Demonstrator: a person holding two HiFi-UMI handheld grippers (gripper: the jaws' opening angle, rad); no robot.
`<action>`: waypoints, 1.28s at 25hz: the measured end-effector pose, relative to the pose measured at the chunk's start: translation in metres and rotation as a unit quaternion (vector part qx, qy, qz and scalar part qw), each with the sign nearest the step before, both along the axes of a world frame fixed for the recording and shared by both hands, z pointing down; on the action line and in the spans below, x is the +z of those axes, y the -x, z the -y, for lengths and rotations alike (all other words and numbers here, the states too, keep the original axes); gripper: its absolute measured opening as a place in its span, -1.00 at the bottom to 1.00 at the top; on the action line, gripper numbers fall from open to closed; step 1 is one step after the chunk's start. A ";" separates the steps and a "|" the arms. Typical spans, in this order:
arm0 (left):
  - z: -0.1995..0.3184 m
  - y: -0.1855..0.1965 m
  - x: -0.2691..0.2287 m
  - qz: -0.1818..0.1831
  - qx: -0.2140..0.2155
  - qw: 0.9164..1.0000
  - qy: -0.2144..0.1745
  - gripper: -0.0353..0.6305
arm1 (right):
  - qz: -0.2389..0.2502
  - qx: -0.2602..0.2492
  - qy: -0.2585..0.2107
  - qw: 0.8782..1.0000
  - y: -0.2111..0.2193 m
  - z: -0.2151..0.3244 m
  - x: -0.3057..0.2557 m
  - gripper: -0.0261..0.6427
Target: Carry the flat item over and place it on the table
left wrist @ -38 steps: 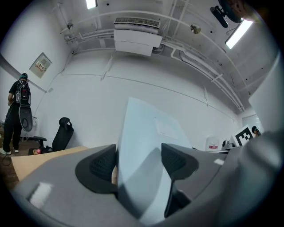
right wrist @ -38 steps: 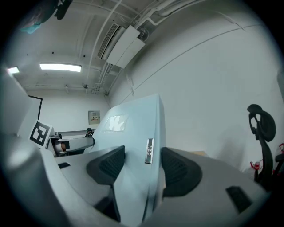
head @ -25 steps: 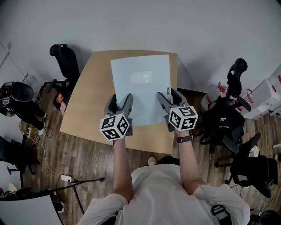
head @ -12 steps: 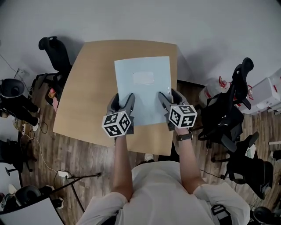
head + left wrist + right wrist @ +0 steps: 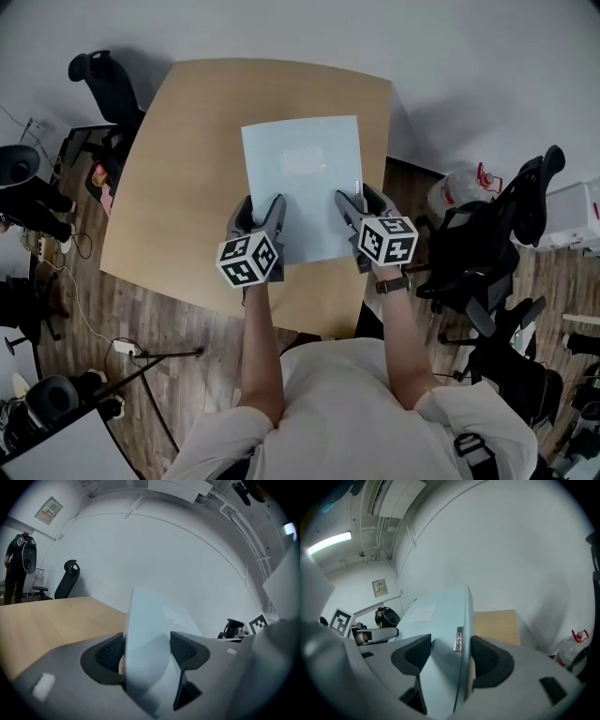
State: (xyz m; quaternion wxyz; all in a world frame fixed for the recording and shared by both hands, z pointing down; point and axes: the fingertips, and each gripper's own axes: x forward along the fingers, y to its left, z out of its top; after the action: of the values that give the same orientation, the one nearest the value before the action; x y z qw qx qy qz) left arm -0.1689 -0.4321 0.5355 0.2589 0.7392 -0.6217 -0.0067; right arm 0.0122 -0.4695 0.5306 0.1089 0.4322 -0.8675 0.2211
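Observation:
A pale blue flat panel point(image 5: 302, 183) with a lighter label in its middle hangs level over the wooden table point(image 5: 183, 178). My left gripper point(image 5: 260, 213) is shut on the panel's near left edge, and my right gripper point(image 5: 358, 208) is shut on its near right edge. In the left gripper view the panel point(image 5: 147, 634) runs upright between the dark pads point(image 5: 108, 652). In the right gripper view the panel point(image 5: 440, 620) sits between both pads, with a small grey tag point(image 5: 459, 638) on its edge.
Black office chairs stand at the table's far left point(image 5: 98, 80) and to the right point(image 5: 506, 234). A red-capped bottle point(image 5: 459, 192) sits on the floor by the right chairs. Cables and a power strip point(image 5: 122, 347) lie on the wood floor at left.
The table has drawn closer beneath me, so the panel now hangs further over it. Both grippers keep their hold.

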 end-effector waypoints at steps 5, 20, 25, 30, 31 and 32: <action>0.015 0.009 0.030 -0.006 -0.021 0.999 0.034 0.05 | -0.007 -0.018 0.032 0.999 0.010 0.023 0.031 -0.17; 0.038 0.020 0.111 -0.020 -0.051 0.992 0.117 0.05 | -0.024 -0.044 0.112 0.992 0.025 0.057 0.111 -0.17; 0.042 0.019 0.135 -0.025 -0.051 0.989 0.139 0.05 | -0.030 -0.047 0.139 0.989 0.024 0.061 0.135 -0.17; 0.045 0.020 0.159 -0.032 -0.055 0.985 0.162 0.05 | -0.041 -0.049 0.159 0.985 0.026 0.066 0.157 -0.17; 0.045 0.019 0.162 -0.032 -0.055 0.984 0.165 0.05 | -0.041 -0.049 0.163 0.985 0.026 0.067 0.160 -0.17; 0.046 0.019 0.165 -0.030 -0.055 0.984 0.168 0.05 | -0.041 -0.048 0.166 0.984 0.026 0.067 0.164 -0.17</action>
State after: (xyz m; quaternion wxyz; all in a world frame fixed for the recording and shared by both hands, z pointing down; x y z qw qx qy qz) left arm -0.1881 -0.4780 0.7009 0.3970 0.6495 -0.6456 0.0609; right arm -0.0133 -0.5364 0.6946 0.2256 0.3747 -0.8331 0.3387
